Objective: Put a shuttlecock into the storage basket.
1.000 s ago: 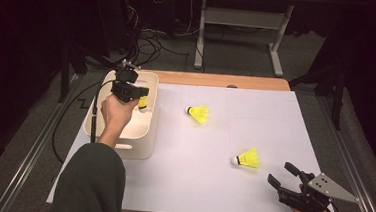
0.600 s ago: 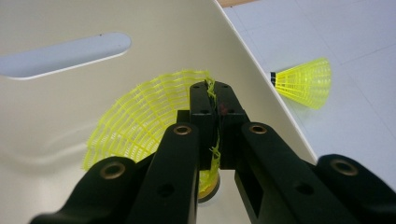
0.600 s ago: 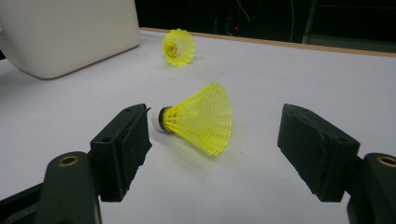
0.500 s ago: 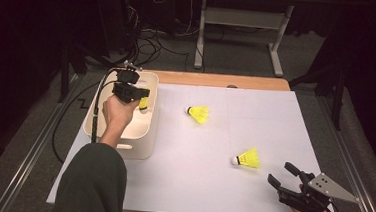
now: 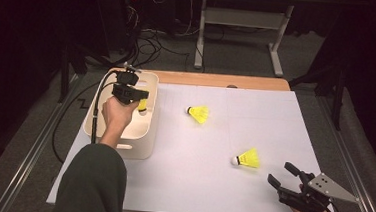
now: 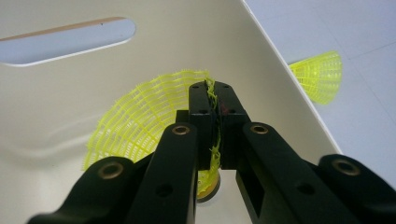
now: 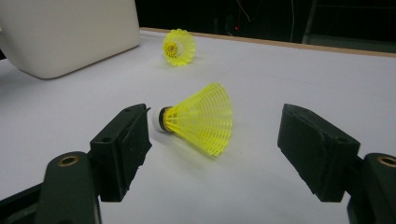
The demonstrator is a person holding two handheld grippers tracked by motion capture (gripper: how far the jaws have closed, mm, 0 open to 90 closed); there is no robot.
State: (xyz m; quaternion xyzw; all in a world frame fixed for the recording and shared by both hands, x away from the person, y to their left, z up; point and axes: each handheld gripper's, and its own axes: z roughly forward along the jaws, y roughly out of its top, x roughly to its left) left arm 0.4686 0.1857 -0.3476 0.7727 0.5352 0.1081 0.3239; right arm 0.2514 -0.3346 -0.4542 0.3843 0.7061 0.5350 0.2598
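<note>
My left gripper [image 5: 135, 95] hangs inside the white bin [image 5: 143, 148], shut on the net skirt of a yellow shuttlecock [image 5: 142, 106]. In the left gripper view the pads of that gripper [image 6: 212, 100] pinch the skirt's edge, and the shuttlecock [image 6: 135, 116] hangs cork-down above the bin floor [image 6: 56, 140]. A second shuttlecock [image 5: 199, 114] lies mid-table. A third shuttlecock [image 5: 249, 158] lies on its side just ahead of my right gripper [image 5: 280, 173]. That right gripper [image 7: 214, 112] is open, level with the third shuttlecock [image 7: 203, 116] and apart from it.
The white table sheet [image 5: 275, 122] ends at a wooden strip [image 5: 218, 81] along the far edge. A black cable [image 5: 95, 114] trails from the left gripper over the bin's left side. Dark floor with cables and a metal frame lies beyond.
</note>
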